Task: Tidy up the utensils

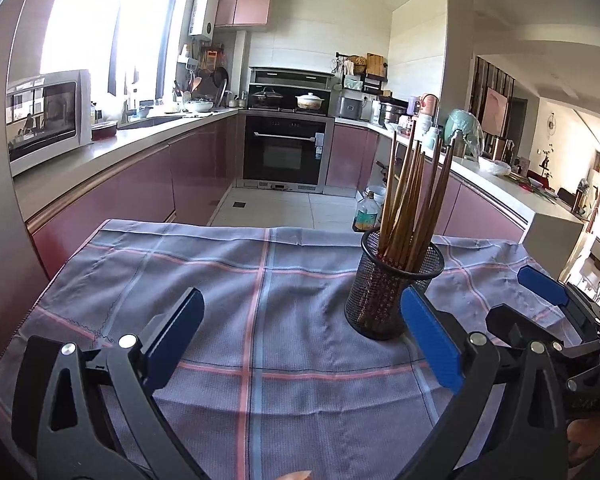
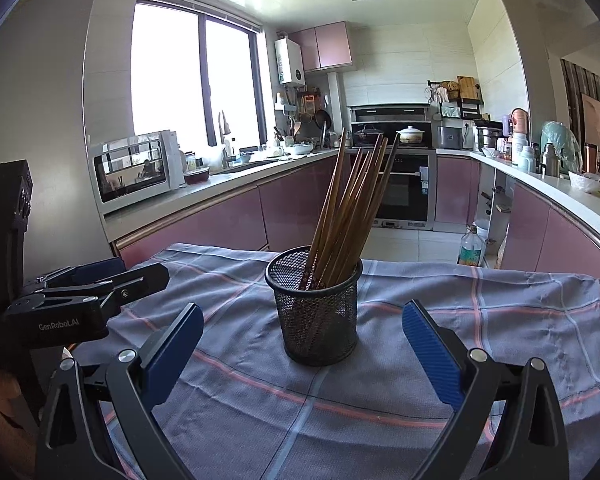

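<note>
Both grippers, left gripper [image 1: 302, 344] and right gripper [image 2: 302, 350], hover empty with jaws wide apart. Just ahead, chopsticks [image 2: 346, 216] stand bundled in a mesh cup [image 2: 316, 312] on the cloth-covered tabletop [image 2: 500, 320]. Sorting looks finished; next likely means backing away.

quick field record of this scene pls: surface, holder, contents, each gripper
surface: checked cloth covering the table
holder: black mesh cup, upright on the cloth
contents: wooden chopsticks, standing, leaning right in the right wrist view
left gripper: open, empty, cup just beyond its right finger
right gripper: open, empty, cup centred ahead, untouched
</note>
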`<state>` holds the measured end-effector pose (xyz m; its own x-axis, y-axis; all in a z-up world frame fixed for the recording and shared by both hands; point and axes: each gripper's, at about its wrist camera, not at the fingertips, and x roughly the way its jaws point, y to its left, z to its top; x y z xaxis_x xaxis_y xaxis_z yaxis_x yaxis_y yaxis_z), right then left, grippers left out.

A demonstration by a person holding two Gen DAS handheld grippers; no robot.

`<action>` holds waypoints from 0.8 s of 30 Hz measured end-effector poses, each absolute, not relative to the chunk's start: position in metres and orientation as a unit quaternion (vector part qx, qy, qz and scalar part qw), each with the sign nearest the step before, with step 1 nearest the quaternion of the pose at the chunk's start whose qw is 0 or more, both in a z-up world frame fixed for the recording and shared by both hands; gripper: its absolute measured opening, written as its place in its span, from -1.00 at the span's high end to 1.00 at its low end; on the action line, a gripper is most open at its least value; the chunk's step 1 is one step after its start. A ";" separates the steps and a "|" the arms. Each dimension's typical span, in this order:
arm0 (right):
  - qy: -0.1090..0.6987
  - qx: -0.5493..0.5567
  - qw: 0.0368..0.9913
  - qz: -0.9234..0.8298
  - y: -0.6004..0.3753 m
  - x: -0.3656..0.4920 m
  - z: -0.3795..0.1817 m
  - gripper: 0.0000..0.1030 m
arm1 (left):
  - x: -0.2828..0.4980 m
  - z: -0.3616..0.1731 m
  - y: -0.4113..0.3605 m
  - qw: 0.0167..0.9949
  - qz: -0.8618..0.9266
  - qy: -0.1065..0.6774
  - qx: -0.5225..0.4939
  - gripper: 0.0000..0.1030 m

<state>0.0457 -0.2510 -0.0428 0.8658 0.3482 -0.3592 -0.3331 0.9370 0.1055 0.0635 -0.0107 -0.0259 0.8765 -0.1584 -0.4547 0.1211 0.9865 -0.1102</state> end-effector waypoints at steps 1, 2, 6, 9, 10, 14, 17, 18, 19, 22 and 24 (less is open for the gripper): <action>0.186 0.022 0.966 0.178 -0.251 0.044 -0.043 -0.87 | 0.062 -0.026 -0.010 0.968 -0.071 0.237 -0.040 -0.89; 0.185 0.023 0.966 0.178 -0.252 0.044 -0.043 -0.87 | 0.061 -0.026 -0.010 0.968 -0.070 0.236 -0.041 -0.89; 0.180 0.022 0.968 0.176 -0.251 0.041 -0.042 -0.87 | 0.058 -0.024 -0.009 0.970 -0.066 0.231 -0.042 -0.89; 0.175 0.021 0.968 0.177 -0.251 0.039 -0.040 -0.87 | 0.054 -0.025 -0.009 0.971 -0.060 0.227 -0.037 -0.89; 0.173 0.021 0.969 0.177 -0.250 0.039 -0.040 -0.87 | 0.053 -0.025 -0.009 0.972 -0.057 0.226 -0.035 -0.89; 0.167 0.023 0.970 0.175 -0.249 0.038 -0.040 -0.87 | 0.049 -0.025 -0.008 0.973 -0.052 0.220 -0.036 -0.89; 0.160 0.025 0.972 0.171 -0.250 0.036 -0.040 -0.87 | 0.046 -0.024 -0.009 0.976 -0.049 0.209 -0.034 -0.89; 0.154 0.026 0.973 0.169 -0.250 0.034 -0.040 -0.87 | 0.045 -0.023 -0.009 0.977 -0.050 0.204 -0.034 -0.89; 0.150 0.026 0.974 0.167 -0.251 0.033 -0.039 -0.87 | 0.043 -0.023 -0.009 0.978 -0.051 0.197 -0.035 -0.89; 0.139 0.029 0.977 0.161 -0.252 0.031 -0.039 -0.87 | 0.038 -0.020 -0.008 0.983 -0.046 0.175 -0.038 -0.89; 0.135 0.032 0.977 0.160 -0.253 0.030 -0.038 -0.87 | 0.035 -0.019 -0.008 0.985 -0.045 0.160 -0.040 -0.89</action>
<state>0.0299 -0.2532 -0.0381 0.9124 0.3218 -0.2529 -0.3047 0.9466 0.1054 0.0352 -0.0079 -0.0186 0.9444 -0.1017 -0.3125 0.0763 0.9928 -0.0925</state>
